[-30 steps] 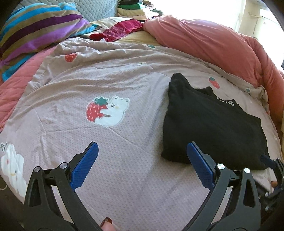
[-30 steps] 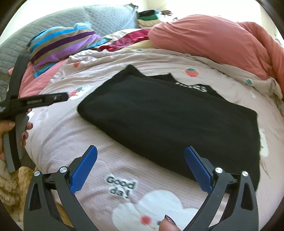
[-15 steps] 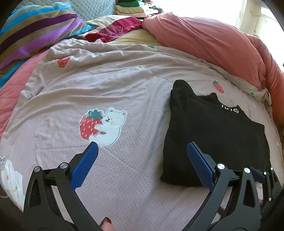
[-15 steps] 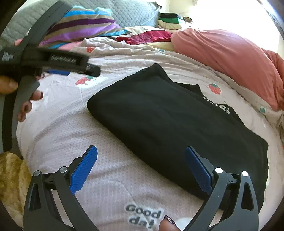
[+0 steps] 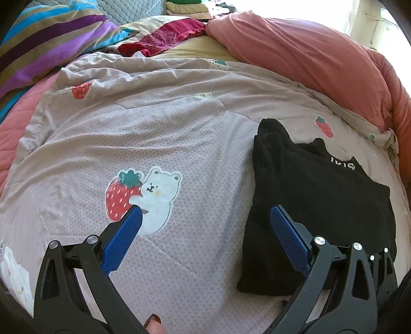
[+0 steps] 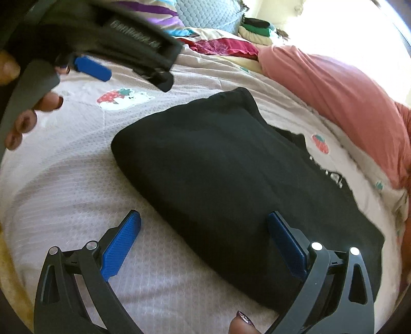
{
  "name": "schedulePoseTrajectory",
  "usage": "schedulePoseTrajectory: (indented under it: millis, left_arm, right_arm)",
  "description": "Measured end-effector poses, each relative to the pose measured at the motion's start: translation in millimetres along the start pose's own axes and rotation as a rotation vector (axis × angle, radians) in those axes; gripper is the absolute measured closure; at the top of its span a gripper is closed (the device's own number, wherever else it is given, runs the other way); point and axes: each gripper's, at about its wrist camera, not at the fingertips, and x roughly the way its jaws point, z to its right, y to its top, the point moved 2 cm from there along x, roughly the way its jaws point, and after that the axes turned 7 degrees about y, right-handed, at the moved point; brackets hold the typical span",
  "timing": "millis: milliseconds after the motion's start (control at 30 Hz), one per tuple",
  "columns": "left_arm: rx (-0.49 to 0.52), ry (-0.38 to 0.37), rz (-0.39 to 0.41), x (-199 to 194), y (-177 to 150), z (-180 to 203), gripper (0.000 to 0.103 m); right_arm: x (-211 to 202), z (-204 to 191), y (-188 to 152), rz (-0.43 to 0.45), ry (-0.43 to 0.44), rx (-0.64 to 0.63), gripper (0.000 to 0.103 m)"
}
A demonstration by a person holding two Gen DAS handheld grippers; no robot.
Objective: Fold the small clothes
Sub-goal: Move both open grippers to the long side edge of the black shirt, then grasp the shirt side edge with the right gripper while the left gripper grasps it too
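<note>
A black garment [image 5: 321, 200] lies folded into a flat rectangle on the pale printed quilt [image 5: 167, 133], with white lettering showing at its far edge. In the right wrist view it [image 6: 218, 174] fills the middle. My left gripper [image 5: 205, 221] is open and empty, hovering over the quilt at the garment's left edge. My right gripper [image 6: 204, 223] is open and empty, just above the garment's near edge. The left gripper also shows in the right wrist view [image 6: 92, 66], blurred, at top left.
A pink duvet [image 5: 321, 59] is heaped along the right. Striped pillows [image 5: 46, 41] and a dark red cloth [image 5: 167, 38] lie at the back left. A stack of folded clothes [image 5: 190, 7] sits at the far back.
Both grippers have moved forward toward the garment. The left gripper has come further into the right wrist view, from the left edge to the top left. Both stay open.
</note>
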Motion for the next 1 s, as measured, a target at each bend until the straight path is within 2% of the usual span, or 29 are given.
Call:
schedulePoseTrajectory:
  millis: [267,400,433,467,500,533,567,633,700,800,867,900,1000]
  left_arm:
    - [0.0,-0.017,-0.024,16,13,5,0.01]
    - [-0.021,-0.051,-0.066,26,21,9,0.01]
    - [-0.039,-0.079,-0.085,28,23,10,0.01]
    - [-0.05,-0.095,-0.093,29,25,10,0.01]
    - [-0.067,-0.12,-0.102,31,28,12,0.01]
    - [-0.075,-0.137,-0.109,32,31,14,0.01]
    - [-0.078,-0.153,-0.12,33,34,17,0.01]
    - [-0.077,-0.178,-0.134,36,40,25,0.01]
    - [-0.073,-0.208,-0.161,41,44,34,0.01]
    - [-0.054,-0.241,-0.208,51,46,47,0.01]
    - [-0.038,-0.23,-0.228,57,46,54,0.01]
    - [-0.033,-0.244,-0.27,61,45,59,0.01]
    - [-0.032,-0.275,-0.301,69,44,68,0.01]
  right_arm:
    - [19,-5,16,0.007,-0.057,-0.029,0.005]
    - [23,-6,24,0.018,-0.088,-0.045,0.007]
    - [22,-5,25,0.028,-0.099,-0.048,0.01]
    - [20,-5,26,0.037,-0.098,-0.046,0.027]
    - [17,-3,26,0.05,-0.091,-0.039,0.036]
    - [13,-1,25,0.065,-0.089,-0.03,0.038]
    - [11,1,25,0.077,-0.086,-0.024,0.047]
    - [5,5,23,0.104,-0.067,-0.014,0.057]
    - [-3,10,21,0.137,-0.064,-0.006,0.074]
    - [-13,17,20,0.172,-0.054,0.009,0.087]
    - [-18,20,18,0.185,-0.051,0.005,0.088]
    - [-20,21,17,0.191,-0.055,-0.002,0.089]
    - [-22,25,15,0.206,-0.053,-0.009,0.091]
